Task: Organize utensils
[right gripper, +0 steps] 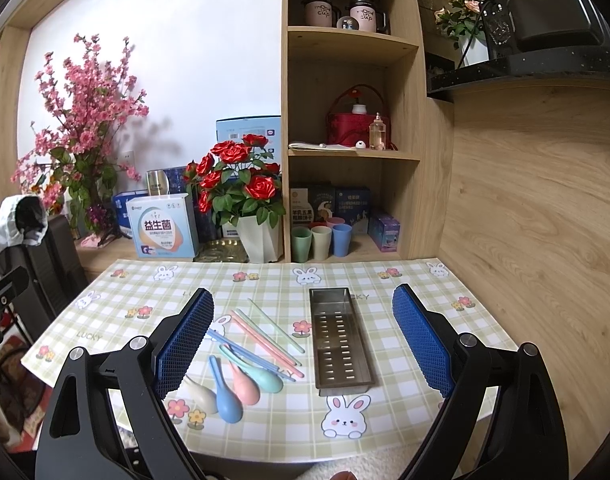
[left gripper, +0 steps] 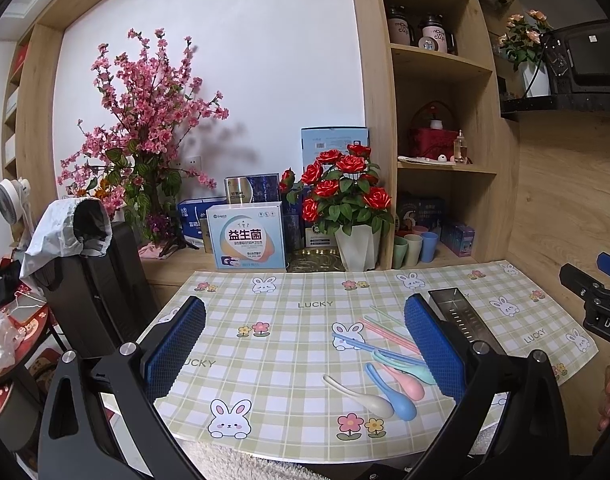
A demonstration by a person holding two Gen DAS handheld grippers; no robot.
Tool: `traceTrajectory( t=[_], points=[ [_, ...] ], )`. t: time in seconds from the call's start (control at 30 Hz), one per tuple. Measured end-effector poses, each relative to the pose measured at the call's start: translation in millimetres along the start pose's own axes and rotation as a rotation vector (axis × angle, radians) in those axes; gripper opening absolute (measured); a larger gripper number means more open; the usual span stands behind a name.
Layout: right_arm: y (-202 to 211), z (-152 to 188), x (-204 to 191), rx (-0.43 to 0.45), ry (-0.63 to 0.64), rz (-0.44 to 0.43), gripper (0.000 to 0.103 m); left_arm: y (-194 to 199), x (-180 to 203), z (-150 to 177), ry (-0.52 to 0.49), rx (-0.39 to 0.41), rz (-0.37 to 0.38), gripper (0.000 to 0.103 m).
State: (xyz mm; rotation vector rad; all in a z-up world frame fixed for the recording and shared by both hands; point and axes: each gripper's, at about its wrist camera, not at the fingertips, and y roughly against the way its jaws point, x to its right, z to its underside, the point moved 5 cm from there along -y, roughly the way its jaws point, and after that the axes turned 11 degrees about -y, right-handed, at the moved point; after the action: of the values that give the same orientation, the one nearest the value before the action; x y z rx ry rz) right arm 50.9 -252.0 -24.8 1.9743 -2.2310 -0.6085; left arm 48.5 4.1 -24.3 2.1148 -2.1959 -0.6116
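Utensils: four spoons, white (right gripper: 201, 394), blue (right gripper: 225, 394), pink (right gripper: 245, 386), green (right gripper: 257, 372), fanned together on the checked table (right gripper: 265, 436); pastel chopsticks (right gripper: 265, 336) lie crossed just behind them. Steel perforated tray (right gripper: 340, 340) beside them, nothing in it. Left gripper (left gripper: 305, 344) and right gripper (right gripper: 303, 340) both spread wide, grasping nothing, held level above the table's near edge, pointing toward the shelves (right gripper: 351, 44)

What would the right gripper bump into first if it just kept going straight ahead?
Probably the metal tray: it lies between the open fingers of the right gripper, just ahead. If the gripper passes above it, the cups on the shelf come next. Depth is hard to judge.
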Motion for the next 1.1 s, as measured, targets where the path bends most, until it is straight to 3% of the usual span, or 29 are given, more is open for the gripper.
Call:
traceTrajectory(
  t=[0.93,1.1],
  points=[
    [-0.8,-0.6,-0.7,-0.004,0.0,0.001,0.088,-0.4,0.5,2.3,0.004,-0.004,0.003,0.097],
    [-2.9,8.0,-5.7,-0.003,0.004,-0.009,0.088,-2.6,5.2,9.7,0.003,-0.013,0.031,0.097]
  ],
)
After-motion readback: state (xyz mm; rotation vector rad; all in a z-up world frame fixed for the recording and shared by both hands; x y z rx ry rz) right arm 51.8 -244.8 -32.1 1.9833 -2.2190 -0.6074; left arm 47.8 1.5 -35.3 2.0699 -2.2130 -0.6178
